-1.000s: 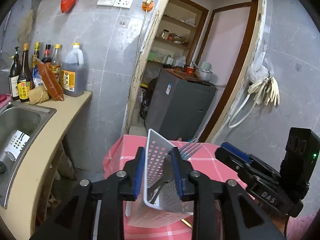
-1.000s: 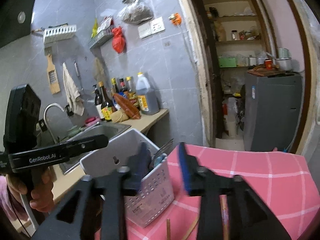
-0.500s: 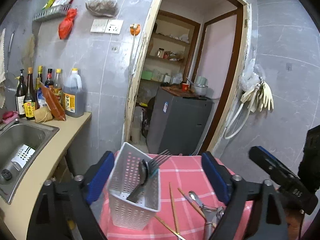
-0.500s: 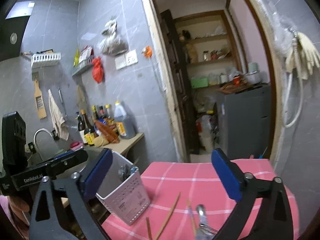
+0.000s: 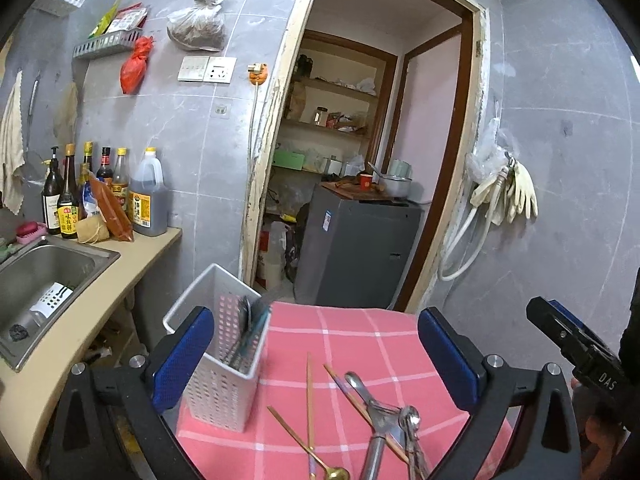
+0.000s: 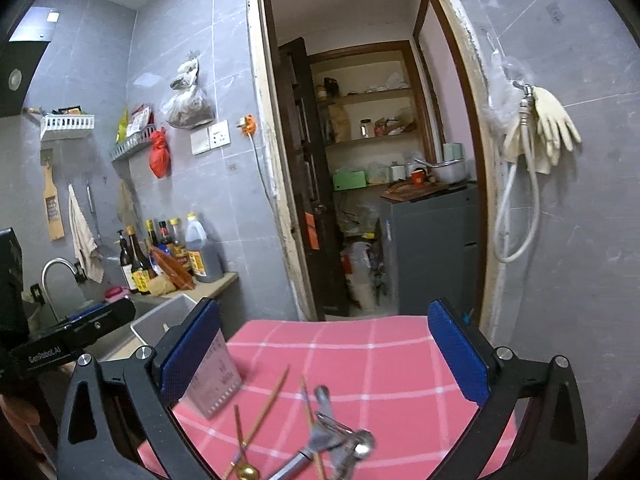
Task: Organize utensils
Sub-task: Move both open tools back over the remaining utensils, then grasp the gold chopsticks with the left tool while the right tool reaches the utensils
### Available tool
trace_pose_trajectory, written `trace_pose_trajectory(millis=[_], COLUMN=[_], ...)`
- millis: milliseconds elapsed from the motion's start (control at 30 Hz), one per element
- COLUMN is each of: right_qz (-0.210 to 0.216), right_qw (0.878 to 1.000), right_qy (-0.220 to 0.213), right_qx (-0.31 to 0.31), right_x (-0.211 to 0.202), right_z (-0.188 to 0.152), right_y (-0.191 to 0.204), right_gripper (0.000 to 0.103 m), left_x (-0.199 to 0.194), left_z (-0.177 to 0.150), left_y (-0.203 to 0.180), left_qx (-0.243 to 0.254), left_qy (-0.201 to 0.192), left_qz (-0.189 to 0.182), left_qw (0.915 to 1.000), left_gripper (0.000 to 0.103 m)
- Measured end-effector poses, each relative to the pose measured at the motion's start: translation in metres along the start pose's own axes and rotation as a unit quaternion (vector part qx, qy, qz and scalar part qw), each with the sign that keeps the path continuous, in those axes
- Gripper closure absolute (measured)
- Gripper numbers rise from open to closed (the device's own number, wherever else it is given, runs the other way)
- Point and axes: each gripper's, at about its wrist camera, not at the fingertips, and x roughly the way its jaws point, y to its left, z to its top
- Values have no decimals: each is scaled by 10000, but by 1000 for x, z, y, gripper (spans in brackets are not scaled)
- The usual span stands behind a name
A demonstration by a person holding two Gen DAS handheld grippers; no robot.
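Pink checked cloth covers the table [image 5: 360,332], which stands before a grey tiled wall and an open doorway. Left of it runs a beige kitchen counter [image 5: 80,320] with a steel sink [image 5: 44,268] and a row of sauce bottles [image 5: 100,196].

Next in size, the white perforated utensil holder [image 5: 224,384] stands upright at the table's near left corner, just beside the left gripper's left finger. Inside it lean dark-handled utensils [image 5: 244,336], their heads up against the inner divider. From the right wrist camera the holder [image 6: 218,384] is partly hidden behind that gripper's left finger.

Both grippers hover above the near edge of the table. The left gripper [image 5: 316,360] has its jaws spread wide with nothing between them, and the right gripper [image 6: 324,356] likewise has its jaws wide apart and grasps nothing.

Loose on the cloth to the right of the holder lie a cluster of metal spoons [image 5: 384,420], a pair of wooden chopsticks [image 5: 309,396] crossing near them, and a gold-coloured spoon [image 5: 316,456] at the lower edge.
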Motion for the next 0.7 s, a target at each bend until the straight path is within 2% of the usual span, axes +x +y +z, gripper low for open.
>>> trace_pose_trajectory(millis=[133,300,500,700], right_qz=[-71,-138,-54,157], right_qw=[9999,9992,9963,9887], right_qy=[98,368,852,1490], right_qx=[-64,-97,-58,69], right_x=[-9,-10,4,32], right_z=[-7,-21,-45,-71], right_y=[-10,-27,-46,-63], right_gripper=[1,1,1,1], left_x=[-3,3,23,45], left_z=[-12,-31,-60,-81], left_y=[-14,-23,-24,-19], left_qx=[60,131,78,-122], left_qy=[82,368,992,1455], left_qz=[27,32,-22,33], left_qw=[9999,9992,9950,9893], left_gripper=[0,0,0,3])
